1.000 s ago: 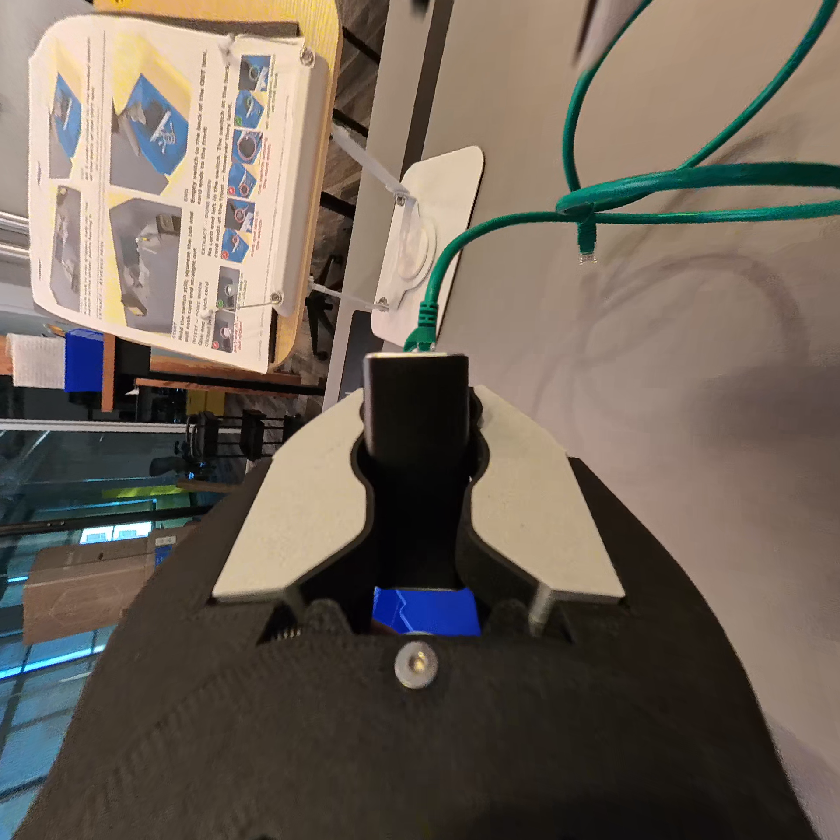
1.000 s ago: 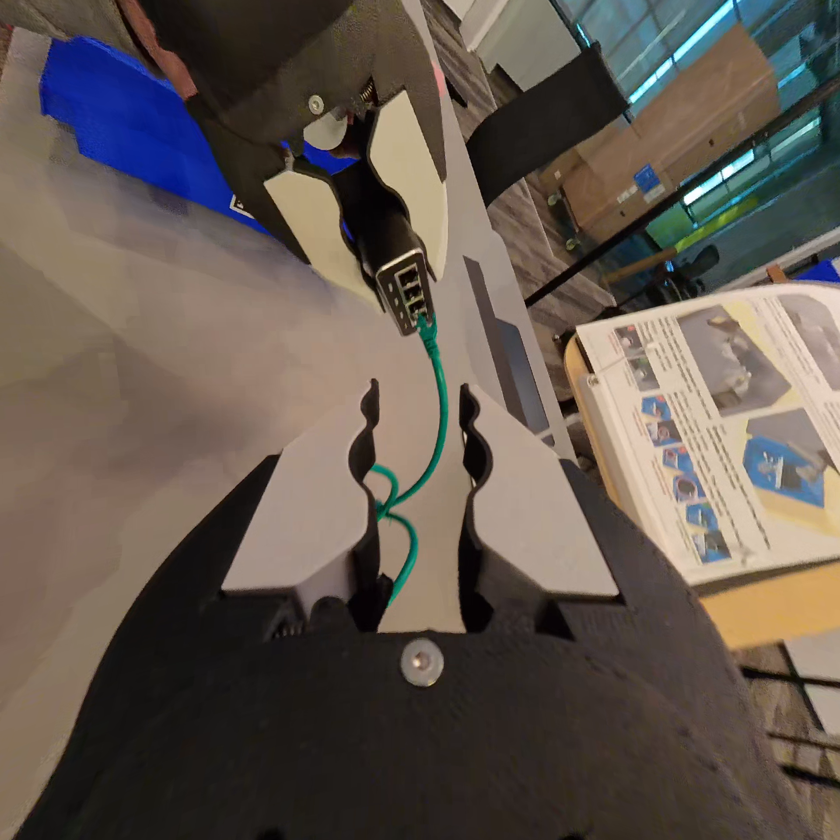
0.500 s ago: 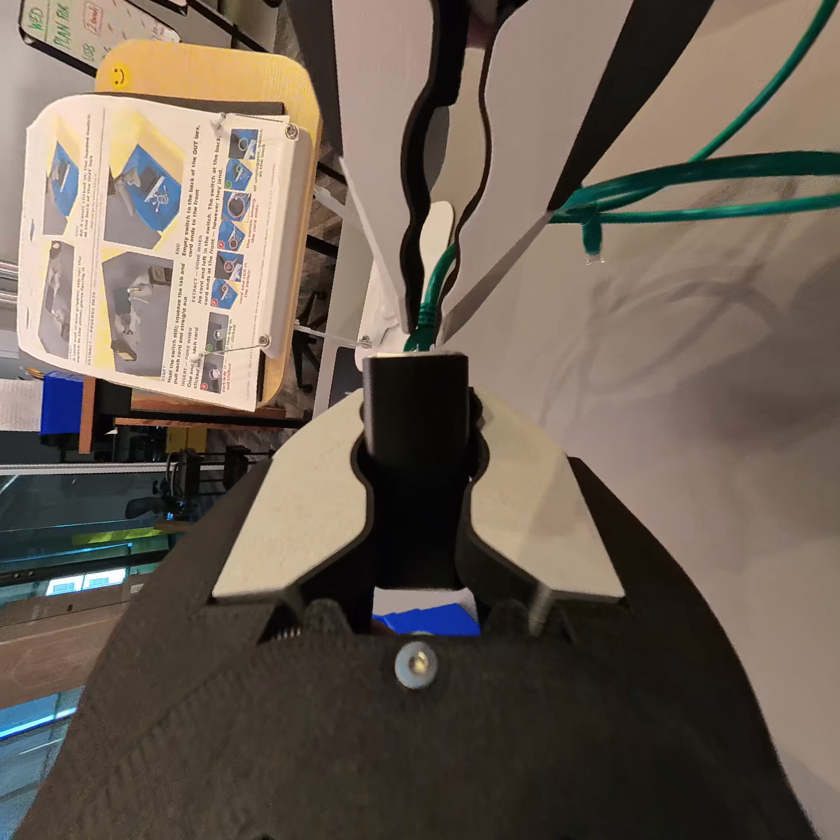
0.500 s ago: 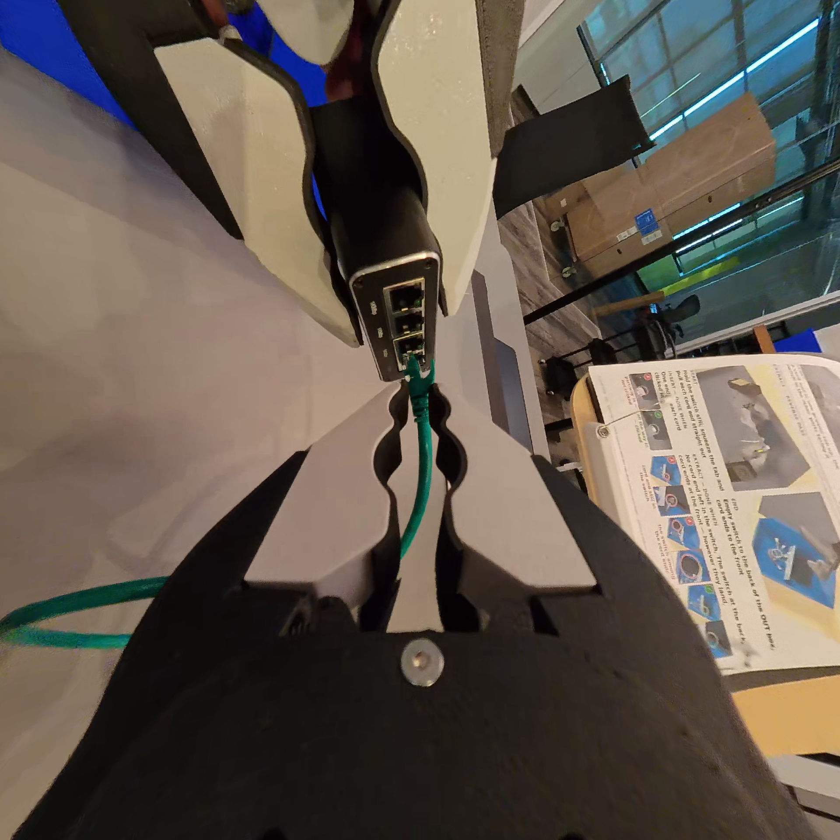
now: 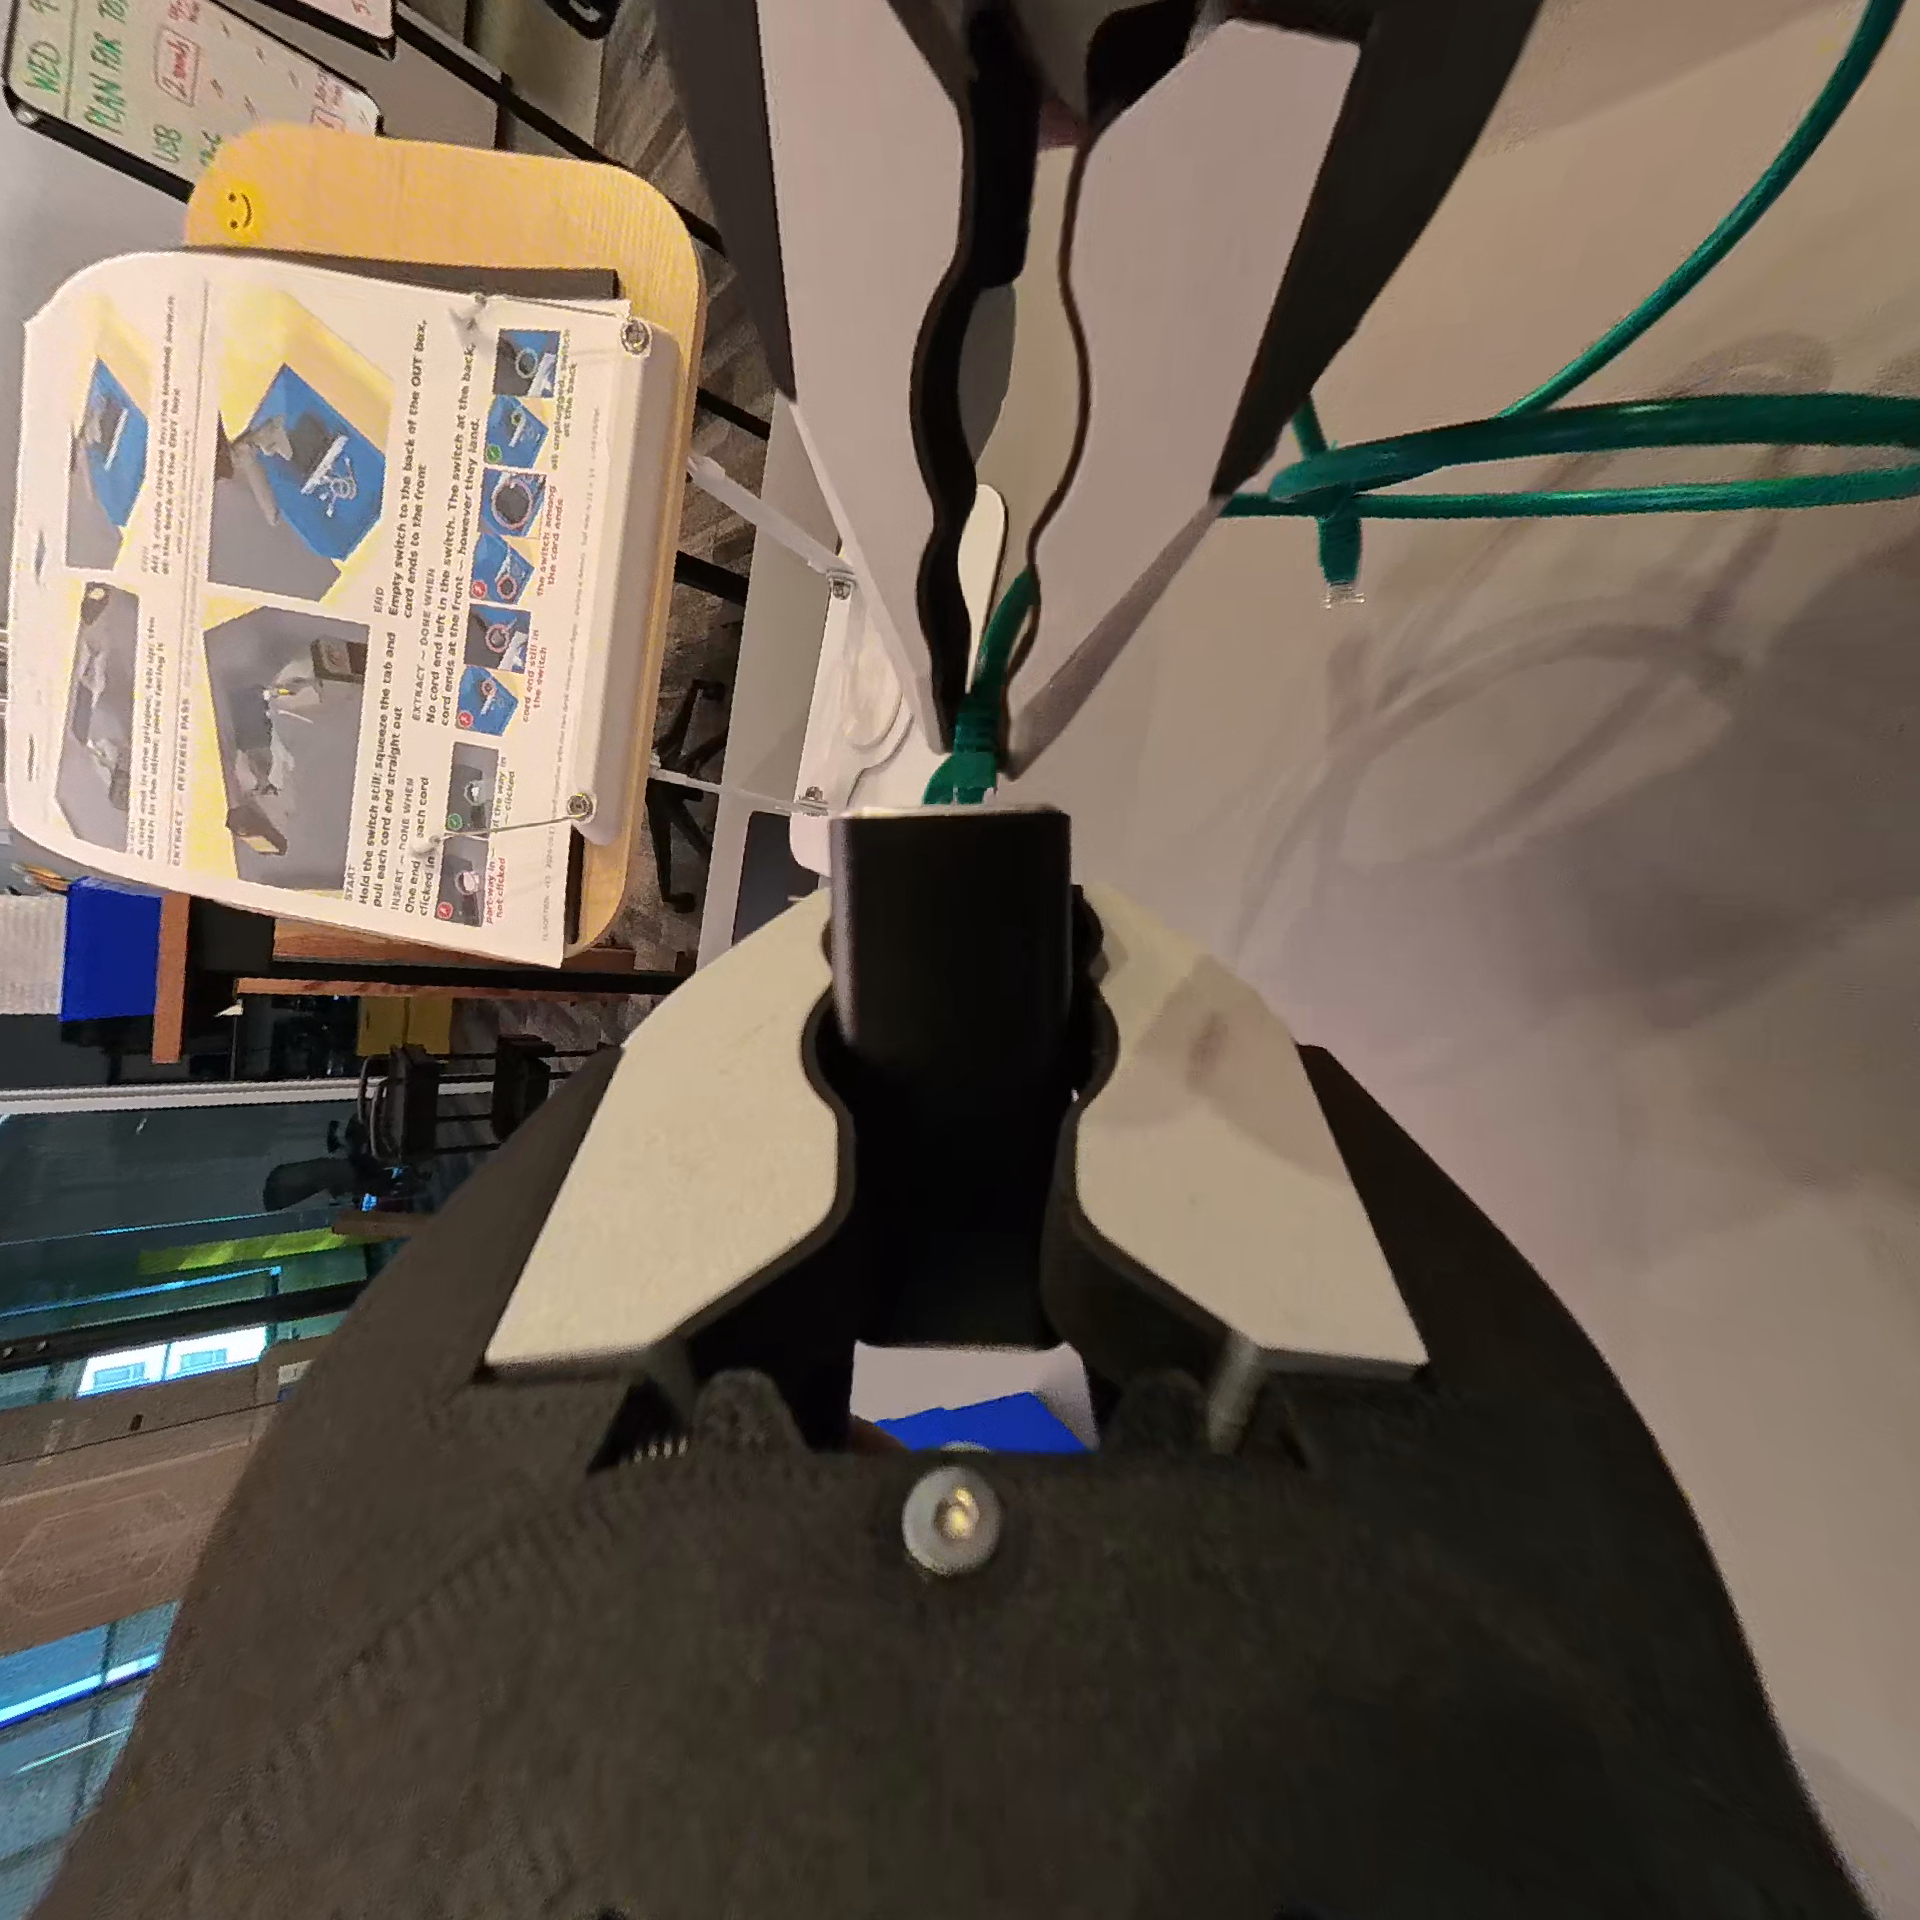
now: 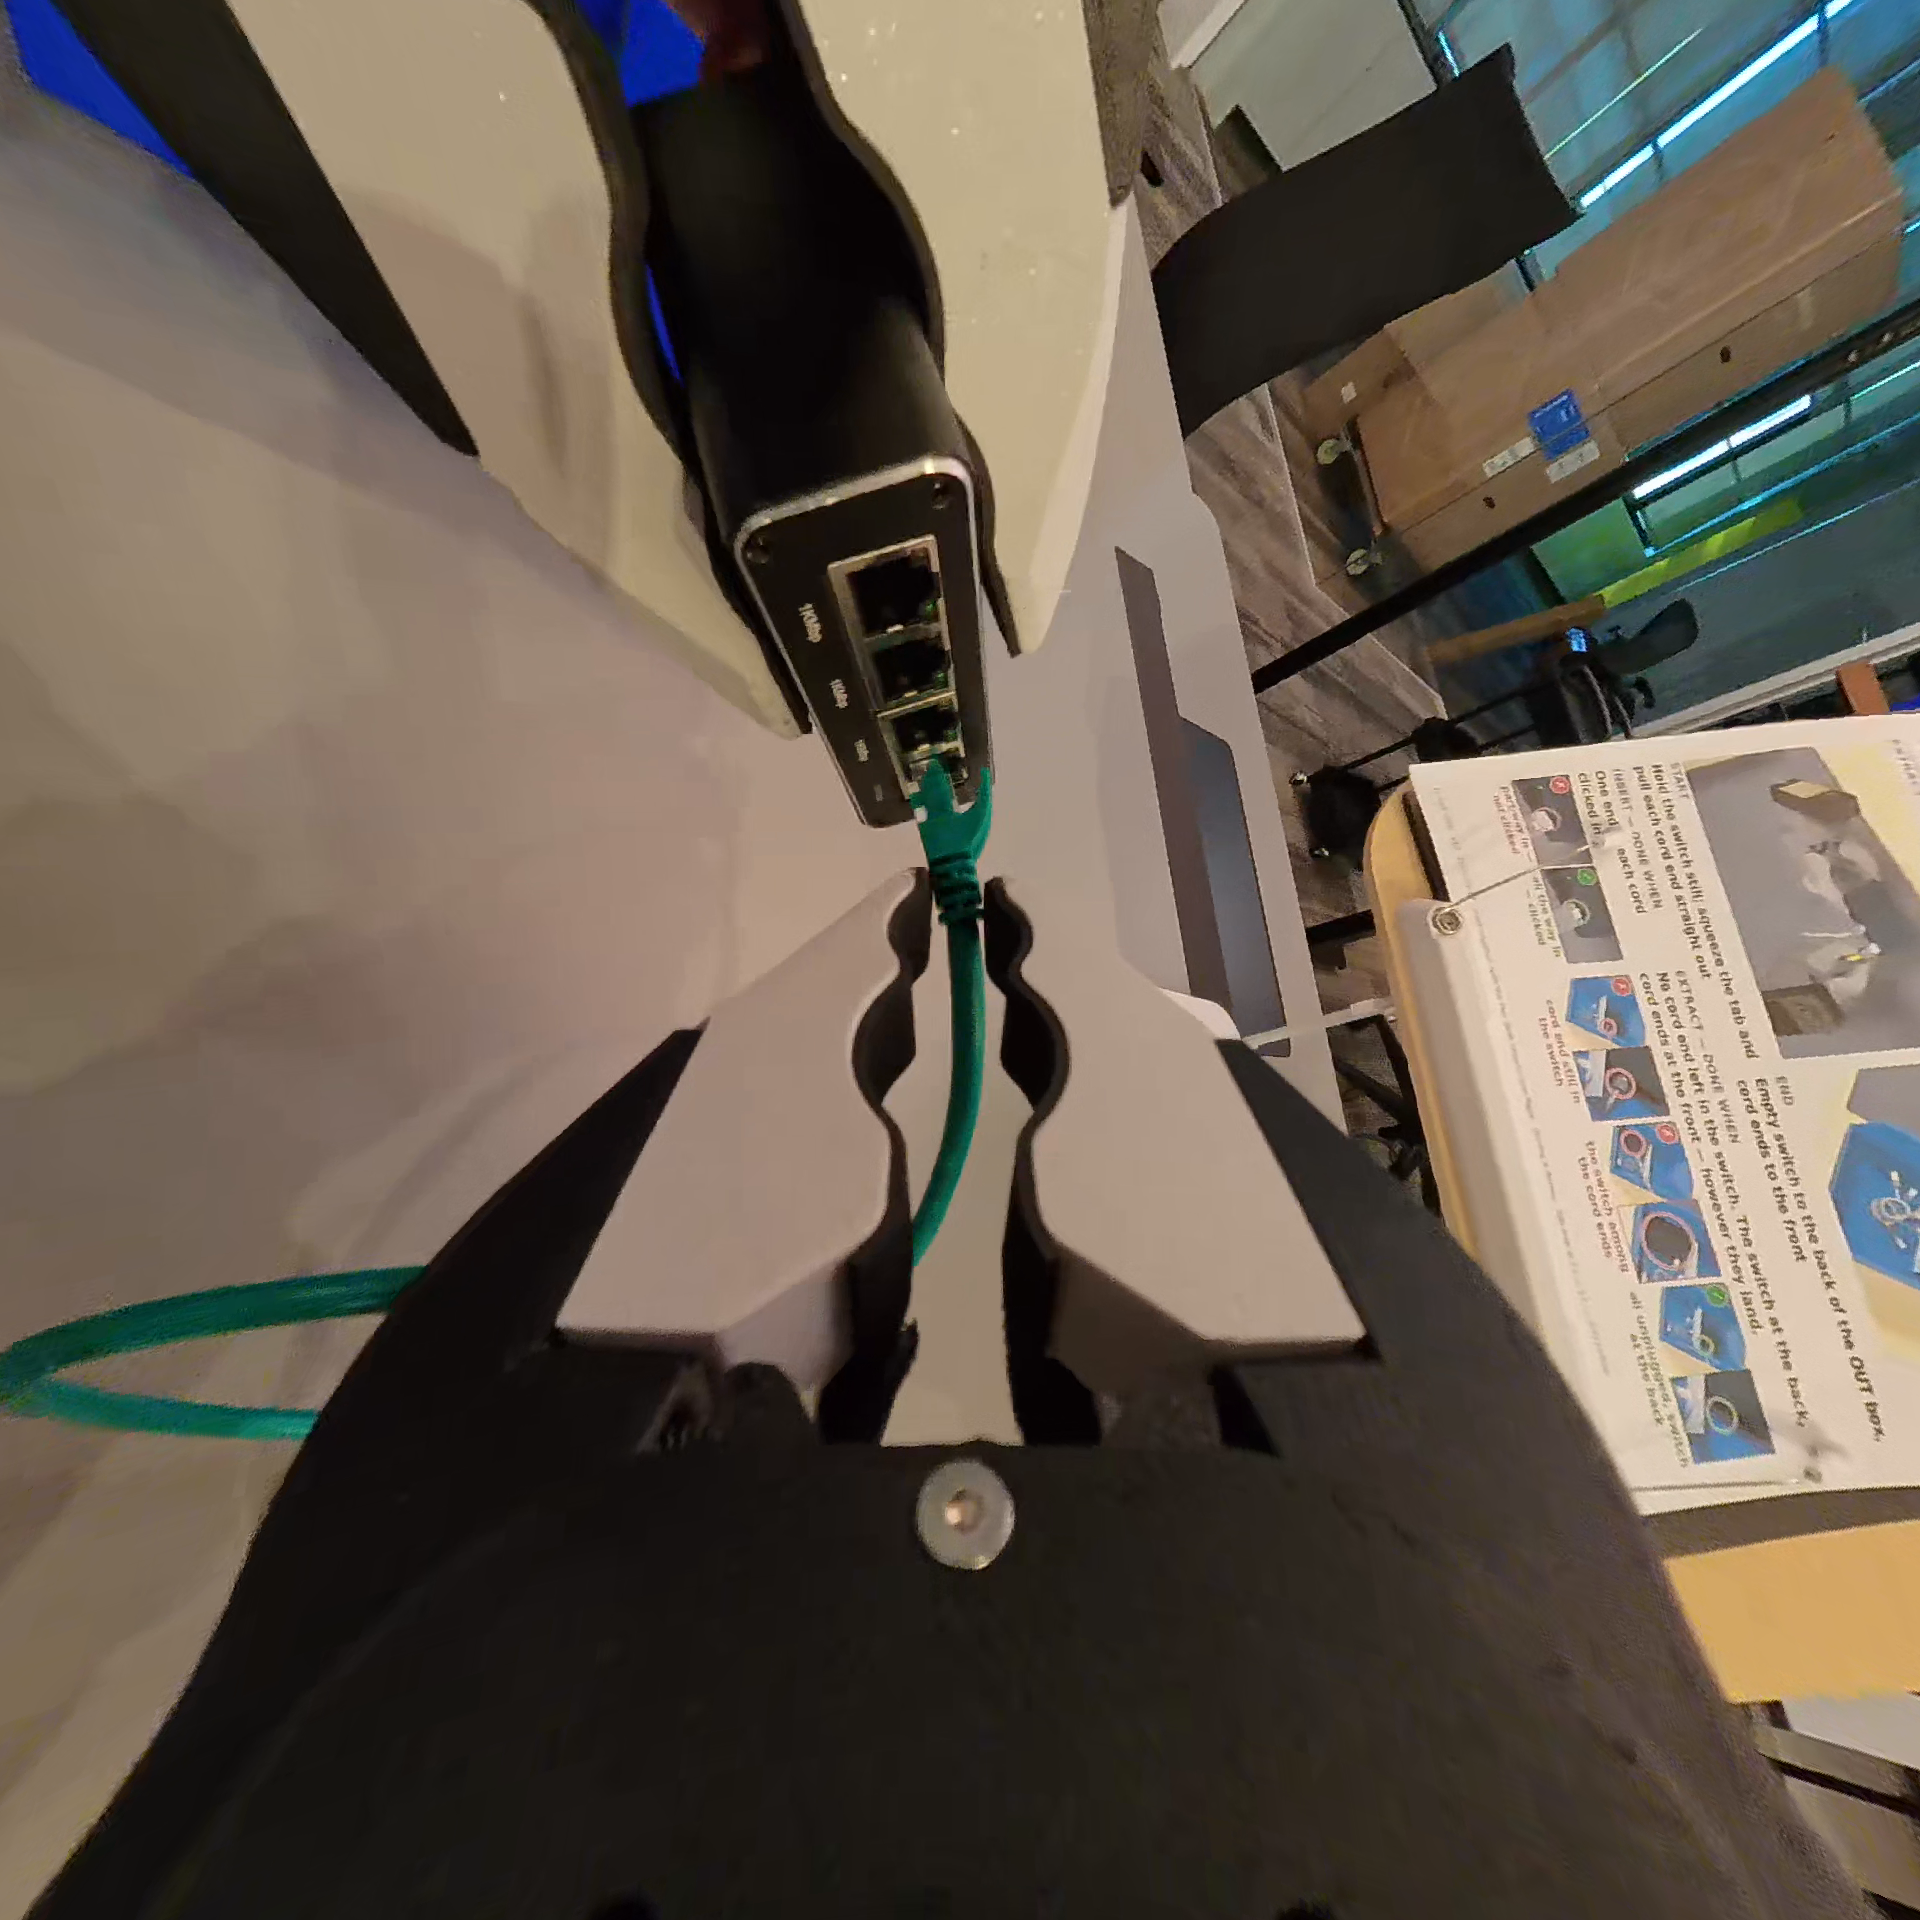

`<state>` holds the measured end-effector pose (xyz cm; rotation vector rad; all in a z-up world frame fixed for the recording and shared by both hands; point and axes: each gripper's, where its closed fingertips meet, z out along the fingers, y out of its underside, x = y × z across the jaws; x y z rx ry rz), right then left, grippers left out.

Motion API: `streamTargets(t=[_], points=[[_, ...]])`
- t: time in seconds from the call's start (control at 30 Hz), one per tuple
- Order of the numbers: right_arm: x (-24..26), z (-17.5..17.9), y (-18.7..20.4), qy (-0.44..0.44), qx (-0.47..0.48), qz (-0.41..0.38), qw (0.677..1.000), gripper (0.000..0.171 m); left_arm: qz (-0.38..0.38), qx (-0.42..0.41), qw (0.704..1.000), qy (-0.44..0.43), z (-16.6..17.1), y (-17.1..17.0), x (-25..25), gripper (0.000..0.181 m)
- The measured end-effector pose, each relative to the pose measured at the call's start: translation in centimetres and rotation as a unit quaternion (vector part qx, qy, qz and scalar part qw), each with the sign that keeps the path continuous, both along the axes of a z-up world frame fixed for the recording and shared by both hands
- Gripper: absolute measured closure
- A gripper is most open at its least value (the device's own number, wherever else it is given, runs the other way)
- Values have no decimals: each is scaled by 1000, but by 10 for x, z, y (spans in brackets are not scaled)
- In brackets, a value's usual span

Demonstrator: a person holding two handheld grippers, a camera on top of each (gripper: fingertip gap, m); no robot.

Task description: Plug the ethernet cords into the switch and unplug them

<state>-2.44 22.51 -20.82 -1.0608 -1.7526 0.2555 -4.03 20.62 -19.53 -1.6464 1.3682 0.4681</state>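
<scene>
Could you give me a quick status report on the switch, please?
Left gripper shut on switch. Right gripper closing around plugged green cord, contact unclear. Nothing blocking.

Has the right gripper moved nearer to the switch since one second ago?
Yes. The right gripper has closed in on the switch, its fingertips now beside the green plug.

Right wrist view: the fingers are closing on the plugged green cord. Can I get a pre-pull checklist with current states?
1. Switch clamped in left gripper: ok.
2. Green cord runs between the fingers of right gripper: ok.
3. Plug seated in the lowest port: ok, though a click cannot be told.
4. Fingers shut on the boot: not ok, a gap still shows.
5. Release tab squeezed: cannot tell.
6. Other three ports empty: ok.
7. Loose cord end clear of the pull path: ok.
</scene>
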Motion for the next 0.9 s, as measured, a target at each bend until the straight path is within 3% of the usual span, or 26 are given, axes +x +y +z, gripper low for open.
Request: streamTargets(t=[0.5, 0.67, 0.9], points=[[-1, -7, -2, 23, 13, 13, 1000, 166, -15, -59, 998, -17, -13, -7, -4, 142], [1, -4, -2, 29, 39, 16, 999, 166, -26, -119, 989, -85, -4, -19, -8, 126], [-5, -1, -16, 16, 109, 37, 993, 166, -42, -227, 952, -200, 18, -38, -16, 94]])
